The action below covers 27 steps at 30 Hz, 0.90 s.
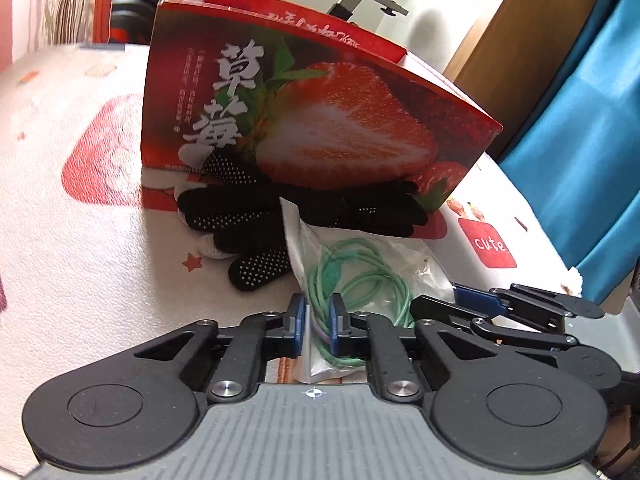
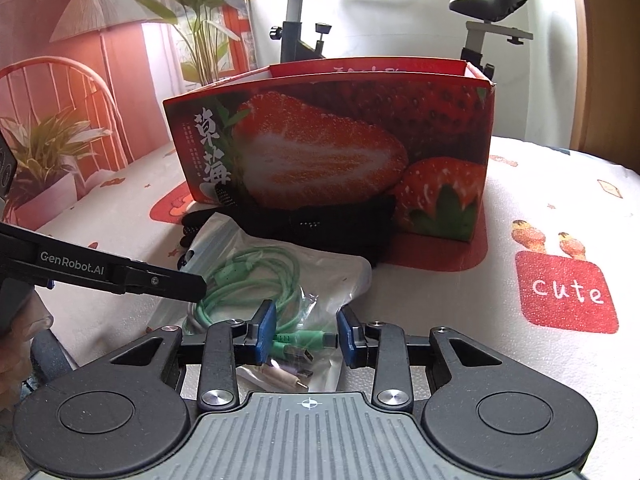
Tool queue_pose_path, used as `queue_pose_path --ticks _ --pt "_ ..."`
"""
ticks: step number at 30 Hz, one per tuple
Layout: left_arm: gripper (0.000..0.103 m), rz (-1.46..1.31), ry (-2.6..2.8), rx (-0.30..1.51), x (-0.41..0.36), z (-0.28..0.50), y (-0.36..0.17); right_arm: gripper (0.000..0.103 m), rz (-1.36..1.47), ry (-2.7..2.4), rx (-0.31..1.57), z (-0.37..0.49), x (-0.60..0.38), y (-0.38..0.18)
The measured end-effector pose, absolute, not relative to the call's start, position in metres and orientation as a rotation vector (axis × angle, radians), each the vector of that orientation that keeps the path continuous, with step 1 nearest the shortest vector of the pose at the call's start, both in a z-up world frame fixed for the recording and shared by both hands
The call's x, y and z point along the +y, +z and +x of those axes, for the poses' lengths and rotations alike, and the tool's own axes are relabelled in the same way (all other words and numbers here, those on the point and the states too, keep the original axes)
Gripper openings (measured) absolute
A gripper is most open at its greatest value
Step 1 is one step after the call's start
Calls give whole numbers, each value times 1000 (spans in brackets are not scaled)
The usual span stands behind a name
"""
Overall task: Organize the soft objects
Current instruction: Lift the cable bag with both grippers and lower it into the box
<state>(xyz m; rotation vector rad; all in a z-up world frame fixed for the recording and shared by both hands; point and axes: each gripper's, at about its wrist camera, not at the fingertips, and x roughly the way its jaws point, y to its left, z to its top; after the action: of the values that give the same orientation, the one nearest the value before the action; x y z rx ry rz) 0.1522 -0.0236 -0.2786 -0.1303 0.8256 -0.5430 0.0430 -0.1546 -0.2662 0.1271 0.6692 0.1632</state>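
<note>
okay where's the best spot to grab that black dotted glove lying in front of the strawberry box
Take the black dotted glove by its fingers, coming from the left. They splay free on the tablecloth, while its right part lies under the clear cable bag, tight against the strawberry box.

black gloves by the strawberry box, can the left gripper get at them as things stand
Probably not right away. The left gripper has its jaws closed on the clear bag of green cables, and that bag lies over the near edge of the black gloves. It would have to let go and reach past it.
</note>
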Motion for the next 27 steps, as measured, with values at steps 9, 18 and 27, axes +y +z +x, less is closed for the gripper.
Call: queue_pose_path --ticks 9,18,27 --pt "4 -111 -520 730 -19 141 -259 27 153 191 617 36 -155 -255" --pt "4 -73 -516 639 -19 128 -227 27 95 195 555 27 -148 -232" --pt "4 -35 -500 531 -16 119 -189 27 29 220 479 27 -139 -191"
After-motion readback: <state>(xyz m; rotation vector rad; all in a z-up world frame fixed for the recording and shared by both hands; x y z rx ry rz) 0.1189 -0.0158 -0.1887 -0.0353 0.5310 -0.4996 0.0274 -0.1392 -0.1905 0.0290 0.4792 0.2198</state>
